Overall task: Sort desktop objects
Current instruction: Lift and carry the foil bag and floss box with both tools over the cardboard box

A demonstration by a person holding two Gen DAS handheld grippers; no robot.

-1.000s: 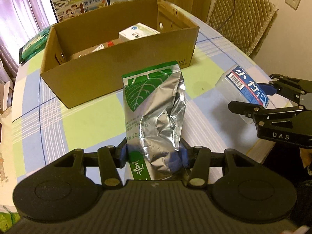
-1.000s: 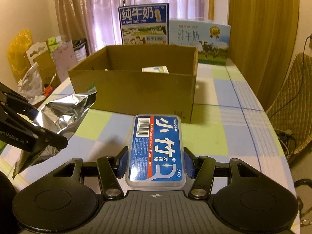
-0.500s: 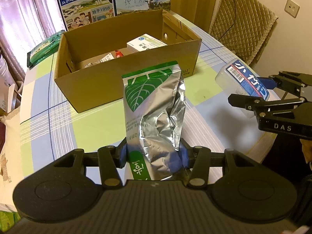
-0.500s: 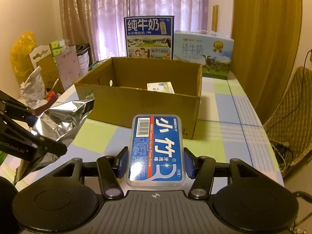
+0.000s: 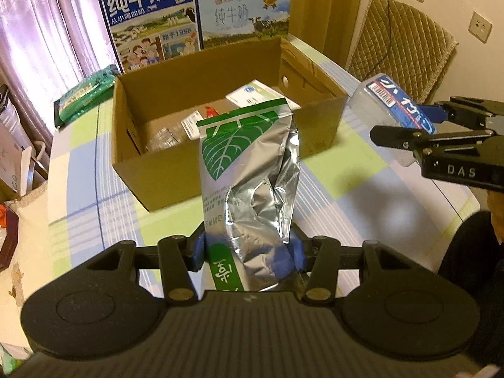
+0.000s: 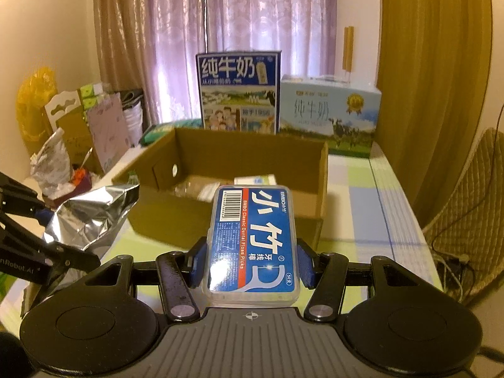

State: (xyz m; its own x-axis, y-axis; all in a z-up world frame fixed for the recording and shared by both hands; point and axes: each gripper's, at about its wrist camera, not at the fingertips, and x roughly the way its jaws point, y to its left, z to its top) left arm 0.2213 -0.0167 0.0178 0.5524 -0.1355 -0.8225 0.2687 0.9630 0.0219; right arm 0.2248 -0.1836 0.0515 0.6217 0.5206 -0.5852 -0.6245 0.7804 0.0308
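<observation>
Two handheld grippers are raised above a table covered in a green, blue and white checked cloth (image 5: pixel 362 170), both pointing toward an open cardboard box (image 5: pixel 176 170) that stands on it.

The left gripper (image 5: pixel 249 252) is held level and low, its two blue-padded fingers closed tight on the bottom end of a crumpled silver foil pouch (image 5: pixel 249 170) with a green leaf print. The pouch stands upright from the grip, its sealed top edge overlapping the box's near wall in the left wrist view.

The right gripper (image 6: pixel 252 260) is held beside it, off to the right, also aimed at the box. Its fingers are clamped on the two long sides of a clear plastic case of dental floss picks (image 6: pixel 253 239) with a blue label. The case lies flat, label up, its far end reaching toward the box's near wall.

Inside the box lie a white carton (image 5: pixel 252 93) and some smaller packets. Two milk cartons (image 6: pixel 239 94) stand behind the box, in front of the curtains.
</observation>
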